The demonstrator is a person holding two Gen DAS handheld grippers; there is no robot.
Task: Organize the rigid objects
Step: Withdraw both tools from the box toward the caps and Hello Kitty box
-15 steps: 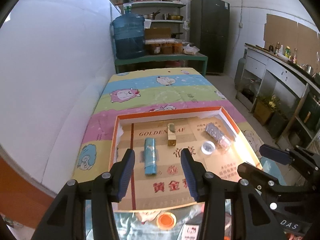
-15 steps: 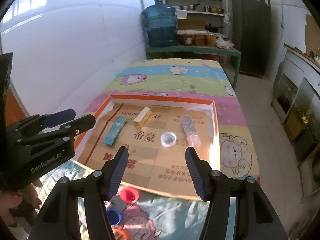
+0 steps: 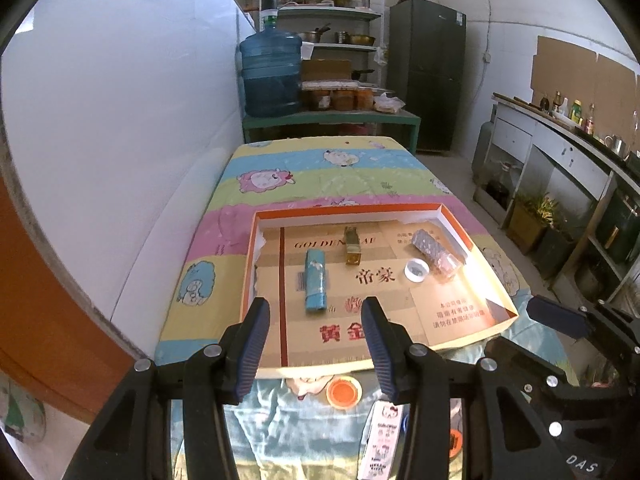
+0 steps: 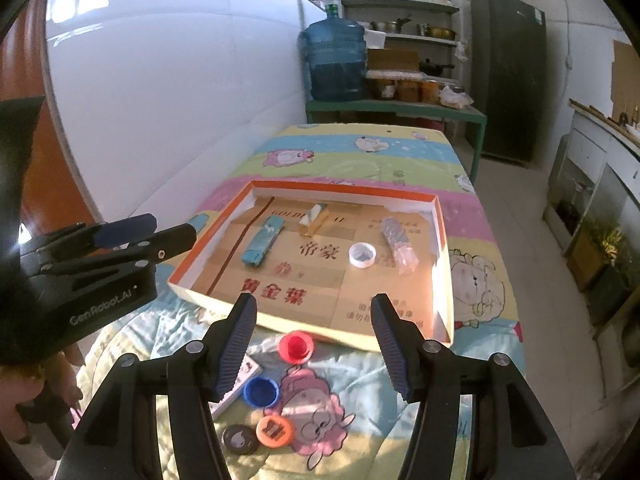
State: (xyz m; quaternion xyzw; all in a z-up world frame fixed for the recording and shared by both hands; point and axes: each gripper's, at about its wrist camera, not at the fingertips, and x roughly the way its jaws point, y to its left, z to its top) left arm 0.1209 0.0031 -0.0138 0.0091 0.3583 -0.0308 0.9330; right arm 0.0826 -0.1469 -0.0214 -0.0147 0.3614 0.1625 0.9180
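Orange-rimmed and lined with brown printed cardboard, the shallow tray (image 4: 438, 240) sits mid-frame in both views and already collects four pieces: a blue wrapped bar (image 3: 315, 280) at centre left, a gold block (image 3: 352, 246) just above it, a white ring (image 3: 416, 270) and a clear bubbled packet (image 3: 434, 250) toward the right wall. They lie apart from one another, seemingly sorted in so each stays reachable.

The left gripper (image 3: 316, 344) hangs at the tray's near edge with its jaws spread and nothing between them. The right gripper (image 4: 314, 340) is likewise wide apart and empty, poised over the loose items at the bottom of its view: a red cap (image 4: 295, 346), a blue cap (image 4: 261, 392), an orange disc (image 4: 275, 429), a dark disc (image 4: 239, 438) and a small card (image 4: 246, 376). I judge these are the pieces left to move, the red cap lying nearest the tray.

Everything rests on a pastel cartoon-sheep cloth (image 4: 360, 160) covering a table beside a white wall. Behind, in the upper centre, stand a blue water jug (image 3: 271, 72), shelves of pots and a dark fridge (image 3: 428, 76).
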